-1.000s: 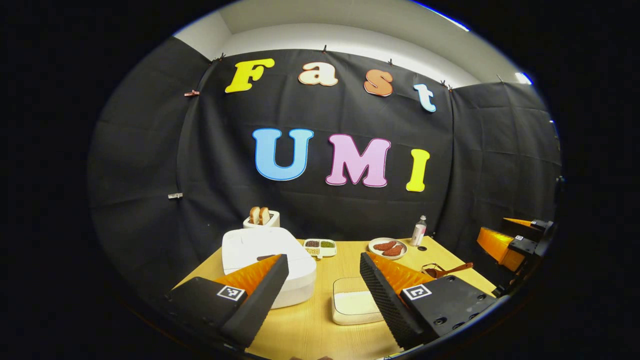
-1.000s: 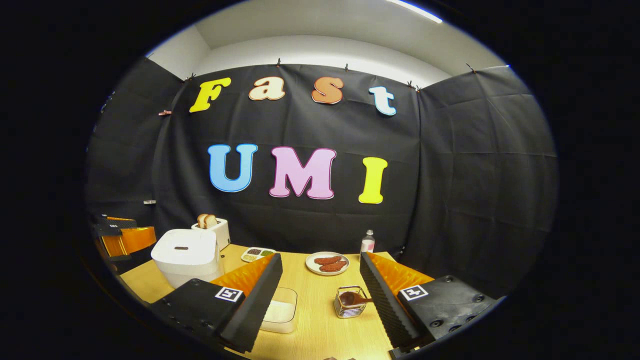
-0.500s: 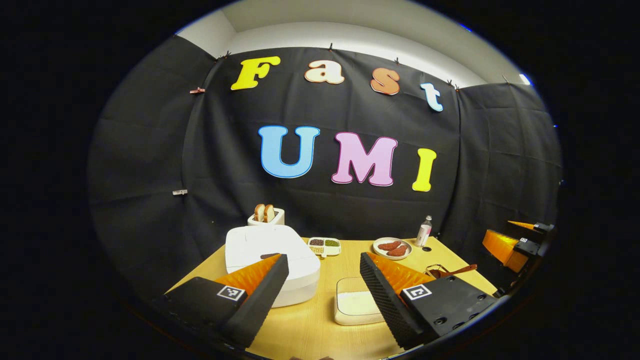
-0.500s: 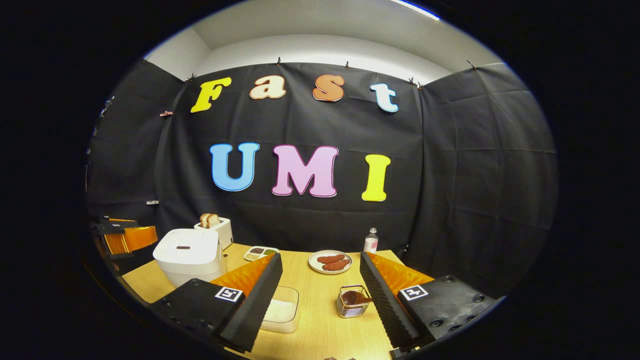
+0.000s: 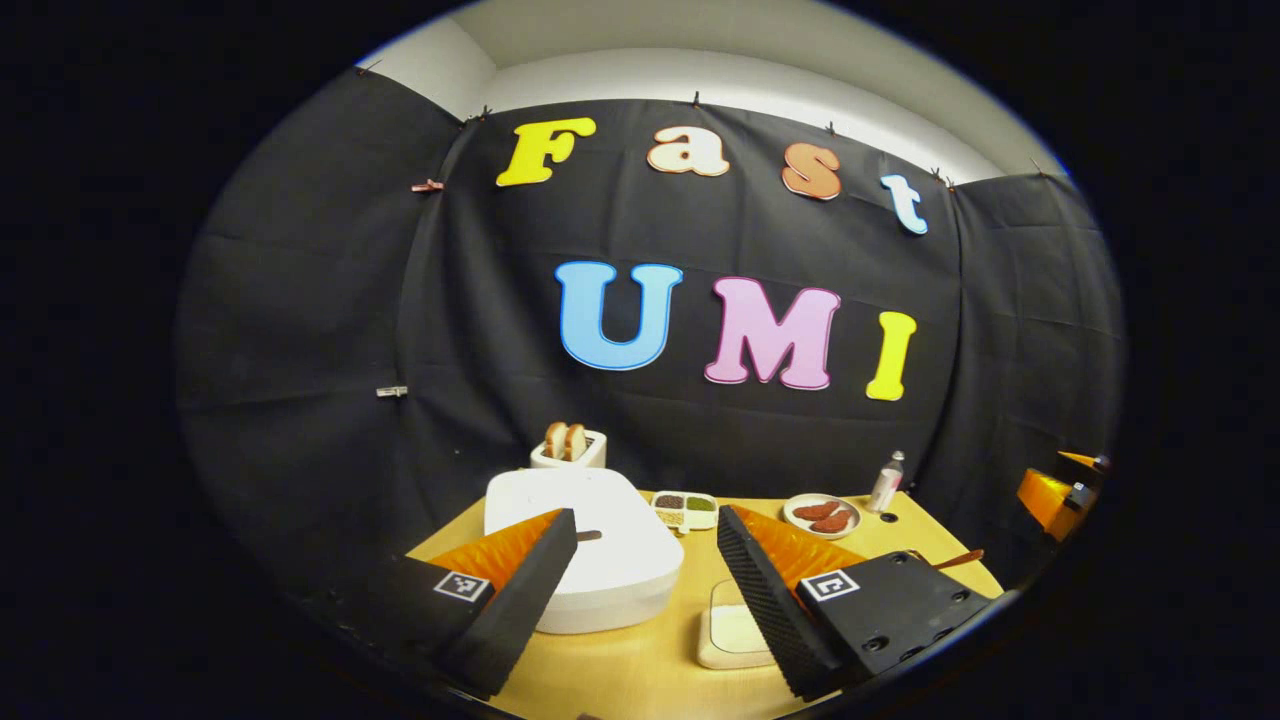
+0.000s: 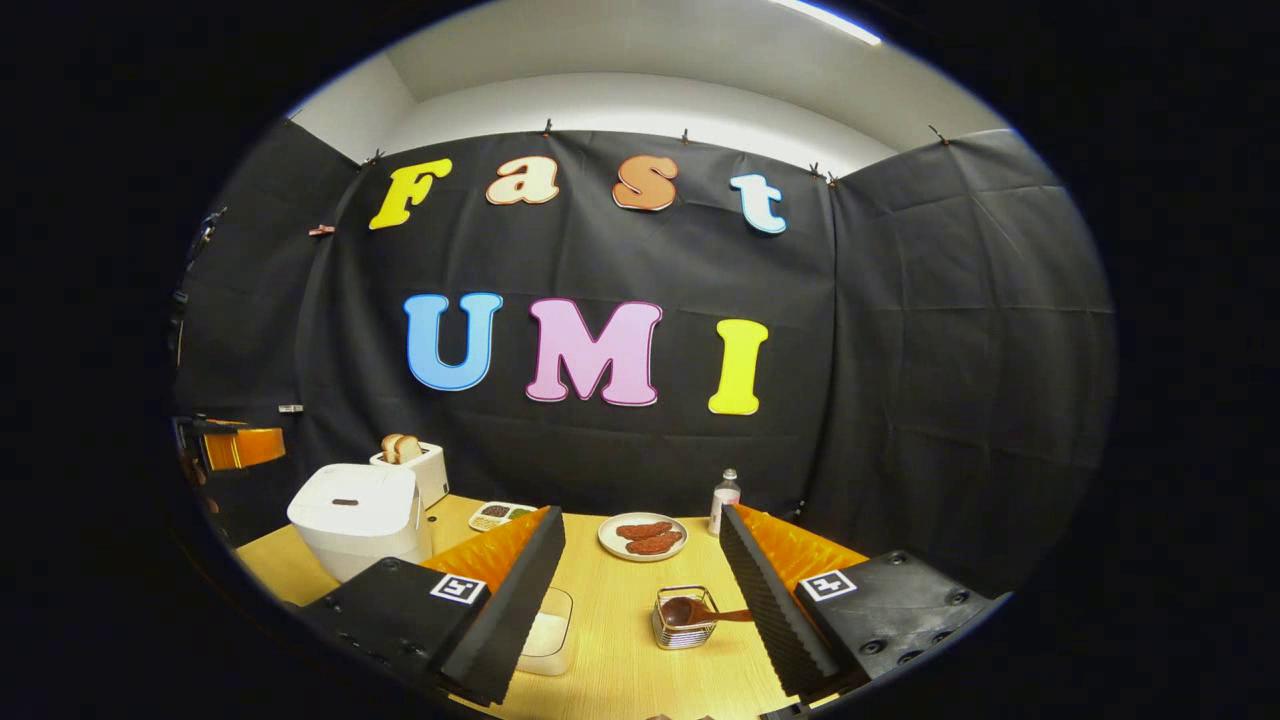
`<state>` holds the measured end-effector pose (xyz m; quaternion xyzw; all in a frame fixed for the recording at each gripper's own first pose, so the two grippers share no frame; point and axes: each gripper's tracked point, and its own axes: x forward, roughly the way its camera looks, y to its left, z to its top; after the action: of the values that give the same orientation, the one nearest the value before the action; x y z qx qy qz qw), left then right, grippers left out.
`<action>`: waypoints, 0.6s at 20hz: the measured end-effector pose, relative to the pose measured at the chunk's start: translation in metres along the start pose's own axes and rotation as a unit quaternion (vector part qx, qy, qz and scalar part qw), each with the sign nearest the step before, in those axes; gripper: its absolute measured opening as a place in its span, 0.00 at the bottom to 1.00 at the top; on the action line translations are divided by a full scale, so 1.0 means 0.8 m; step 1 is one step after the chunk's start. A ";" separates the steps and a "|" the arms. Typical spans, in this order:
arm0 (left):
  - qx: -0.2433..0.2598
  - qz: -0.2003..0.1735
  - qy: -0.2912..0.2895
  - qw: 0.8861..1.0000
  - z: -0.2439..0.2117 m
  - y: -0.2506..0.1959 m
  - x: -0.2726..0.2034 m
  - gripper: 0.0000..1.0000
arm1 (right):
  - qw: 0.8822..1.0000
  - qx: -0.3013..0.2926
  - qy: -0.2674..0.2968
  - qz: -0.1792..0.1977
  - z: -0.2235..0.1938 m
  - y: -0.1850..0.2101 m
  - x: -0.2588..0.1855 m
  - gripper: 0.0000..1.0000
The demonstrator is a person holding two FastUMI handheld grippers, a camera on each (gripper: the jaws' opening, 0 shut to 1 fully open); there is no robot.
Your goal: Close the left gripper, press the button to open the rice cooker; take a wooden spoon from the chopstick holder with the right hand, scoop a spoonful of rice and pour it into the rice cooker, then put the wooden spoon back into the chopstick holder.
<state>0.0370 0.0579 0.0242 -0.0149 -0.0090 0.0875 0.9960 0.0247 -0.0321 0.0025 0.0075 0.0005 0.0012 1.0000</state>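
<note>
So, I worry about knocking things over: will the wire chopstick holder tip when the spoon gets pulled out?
Possibly. The small silver wire chopstick holder looks light and stands free on the wooden table. The brown wooden spoon leans over its rim, so a sideways pull could drag it; lifting upward seems safer.

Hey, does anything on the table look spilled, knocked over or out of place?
Nothing stands out. The rice cooker sits shut, the wooden spoon rests in the chopstick holder, and the table shows no spills.

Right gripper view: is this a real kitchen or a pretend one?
Probably a pretend kitchen set up in a booth: a rice cooker, a toaster and a plate of food sit on one table against black cloth.
</note>
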 end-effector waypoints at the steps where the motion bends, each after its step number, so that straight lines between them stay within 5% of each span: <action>1: -0.002 0.004 0.004 1.000 0.002 0.006 0.008 0.94 | 1.000 0.003 0.003 -0.001 -0.002 0.000 0.002 0.98; 4: -0.010 0.029 0.021 0.999 0.014 0.034 0.033 0.83 | 1.000 0.000 0.000 0.001 -0.001 -0.002 0.005 0.98; 12: 0.009 0.015 0.054 0.998 0.027 0.063 0.117 0.28 | 1.000 -0.012 0.021 0.009 -0.024 -0.004 -0.016 0.98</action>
<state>0.1197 0.1248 0.0453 -0.0109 0.0456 0.1014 0.9937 0.0115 -0.0351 -0.0171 -0.0040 0.0217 0.0107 0.9997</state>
